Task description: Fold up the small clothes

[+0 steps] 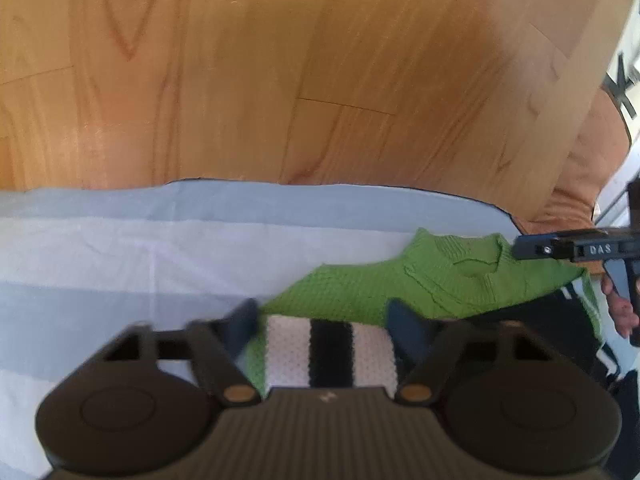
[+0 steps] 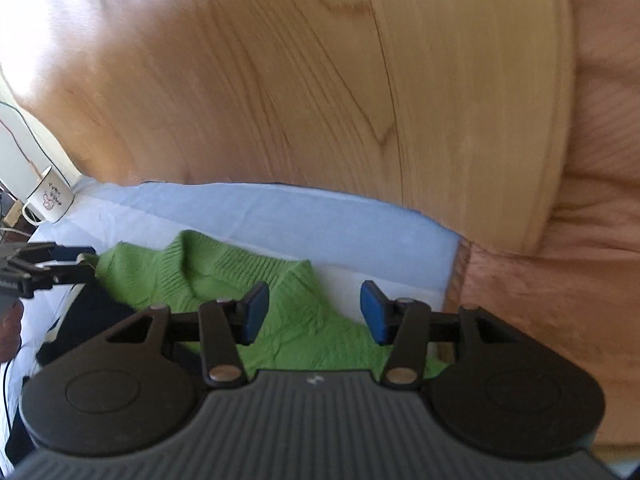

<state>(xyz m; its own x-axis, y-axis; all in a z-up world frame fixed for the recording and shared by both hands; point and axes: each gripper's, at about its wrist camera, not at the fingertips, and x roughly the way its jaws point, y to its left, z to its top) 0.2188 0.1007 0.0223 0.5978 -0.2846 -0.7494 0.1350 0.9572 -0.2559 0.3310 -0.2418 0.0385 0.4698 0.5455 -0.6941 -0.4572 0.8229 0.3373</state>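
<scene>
A green knitted sweater (image 2: 224,276) lay spread on a pale blue cloth (image 2: 320,216) that covered part of a wooden surface (image 1: 280,80). Its ribbed collar faced the far edge of the cloth, and a white panel with a black stripe (image 1: 330,354) showed at its near end in the left wrist view. The left gripper (image 1: 324,320) hovered over that striped panel with its jaws apart, one finger at each side of the panel and nothing pinched between the pads. The right gripper (image 2: 314,312) stood over the other shoulder of the sweater, its blue pads (image 2: 256,308) likewise spread and clear of the knit, with green fabric and a strip of cloth visible in the gap. A dark garment (image 2: 92,312) lay partly under the sweater on the left gripper's side. A white enamel mug (image 2: 48,200) with a printed figure sat at the far corner of the cloth, well apart from the sweater.
</scene>
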